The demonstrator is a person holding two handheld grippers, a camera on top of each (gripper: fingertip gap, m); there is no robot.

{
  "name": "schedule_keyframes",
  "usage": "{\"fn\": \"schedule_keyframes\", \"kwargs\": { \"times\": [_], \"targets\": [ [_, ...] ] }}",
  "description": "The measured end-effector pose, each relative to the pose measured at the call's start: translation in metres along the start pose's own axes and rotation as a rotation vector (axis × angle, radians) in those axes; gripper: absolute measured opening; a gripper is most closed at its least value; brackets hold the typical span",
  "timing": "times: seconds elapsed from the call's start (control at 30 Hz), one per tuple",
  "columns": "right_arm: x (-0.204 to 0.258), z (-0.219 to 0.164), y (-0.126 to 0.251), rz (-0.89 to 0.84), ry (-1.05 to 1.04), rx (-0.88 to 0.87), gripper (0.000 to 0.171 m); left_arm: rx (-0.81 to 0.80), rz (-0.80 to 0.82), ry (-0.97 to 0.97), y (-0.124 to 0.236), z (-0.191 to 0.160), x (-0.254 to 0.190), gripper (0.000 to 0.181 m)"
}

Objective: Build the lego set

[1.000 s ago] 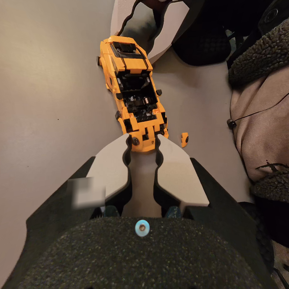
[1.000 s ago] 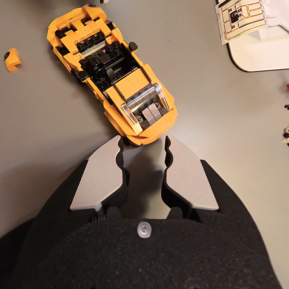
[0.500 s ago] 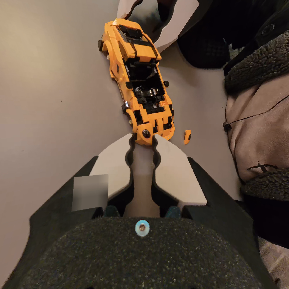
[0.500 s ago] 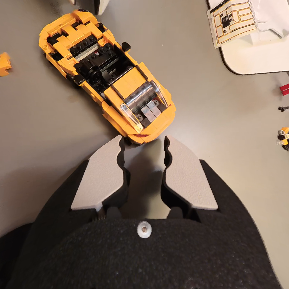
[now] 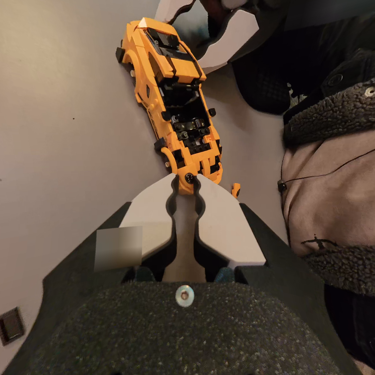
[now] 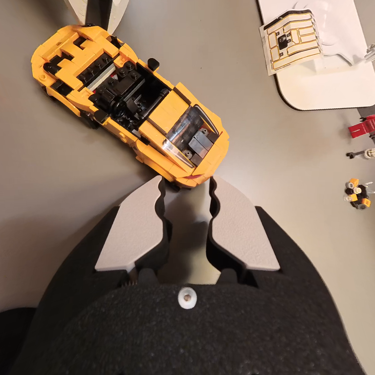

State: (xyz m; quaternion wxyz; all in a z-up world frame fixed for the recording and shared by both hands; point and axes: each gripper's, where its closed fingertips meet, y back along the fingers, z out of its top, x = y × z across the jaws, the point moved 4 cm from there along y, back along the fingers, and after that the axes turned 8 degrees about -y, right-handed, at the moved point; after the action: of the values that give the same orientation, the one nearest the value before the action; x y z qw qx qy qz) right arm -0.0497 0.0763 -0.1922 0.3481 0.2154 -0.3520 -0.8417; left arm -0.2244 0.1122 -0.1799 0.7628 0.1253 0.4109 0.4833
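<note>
An orange and black lego car point(image 5: 178, 113) lies on the grey table, its cabin open on top. My left gripper point(image 5: 186, 182) is shut on one end corner of the car, by a round black stud. My right gripper point(image 6: 186, 179) is open, its fingertips flanking the car's other end point(image 6: 188, 172), which has a clear windscreen piece. In the left wrist view the right gripper point(image 5: 194, 22) shows at the far end of the car. In the right wrist view the left gripper point(image 6: 99, 22) shows at the top. A small loose orange piece point(image 5: 236, 189) lies beside the left gripper.
A white tray point(image 6: 324, 89) at the upper right holds a sticker sheet point(image 6: 292, 42). A red piece point(image 6: 363, 128), a small wrench piece point(image 6: 357, 155) and a cluster of small parts point(image 6: 357, 194) lie along the right edge. A person's clothing point(image 5: 324, 192) fills the right of the left wrist view. There is about 15 cm between the tips of the two grippers.
The left fingers have narrowed onto the car's end corner. The car has turned and rolled a little, showing more of its side. The right gripper stays open at the other end.
</note>
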Motion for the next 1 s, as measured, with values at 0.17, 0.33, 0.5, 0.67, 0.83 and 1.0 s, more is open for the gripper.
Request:
{"fn": "schedule_keyframes", "kwargs": {
  "times": [0.17, 0.33, 0.5, 0.67, 0.83, 1.0],
  "targets": [
    [-0.002, 0.000, 0.000, -0.005, -0.012, -0.006, 0.044, 0.028, 0.061, 0.099, -0.004, 0.003, -0.004, 0.012],
    [-0.002, 0.000, 0.000, -0.019, 0.008, -0.015, 0.045, 0.061, 0.119, 0.143, -0.006, 0.005, -0.008, 0.013],
    [-0.001, -0.001, 0.000, -0.024, 0.013, -0.023, 0.045, 0.081, 0.152, 0.166, -0.007, 0.006, -0.009, 0.013],
    [-0.001, -0.001, 0.000, -0.025, 0.003, -0.038, 0.045, 0.097, 0.190, 0.171, -0.007, 0.007, -0.010, 0.013],
    [-0.001, -0.001, -0.001, -0.022, 0.009, -0.063, 0.044, 0.103, 0.240, 0.182, -0.005, 0.004, -0.013, 0.014],
    [0.000, -0.001, 0.000, -0.030, 0.031, -0.071, 0.041, 0.088, 0.253, 0.184, -0.002, 0.008, -0.015, 0.015]
  ]
}}
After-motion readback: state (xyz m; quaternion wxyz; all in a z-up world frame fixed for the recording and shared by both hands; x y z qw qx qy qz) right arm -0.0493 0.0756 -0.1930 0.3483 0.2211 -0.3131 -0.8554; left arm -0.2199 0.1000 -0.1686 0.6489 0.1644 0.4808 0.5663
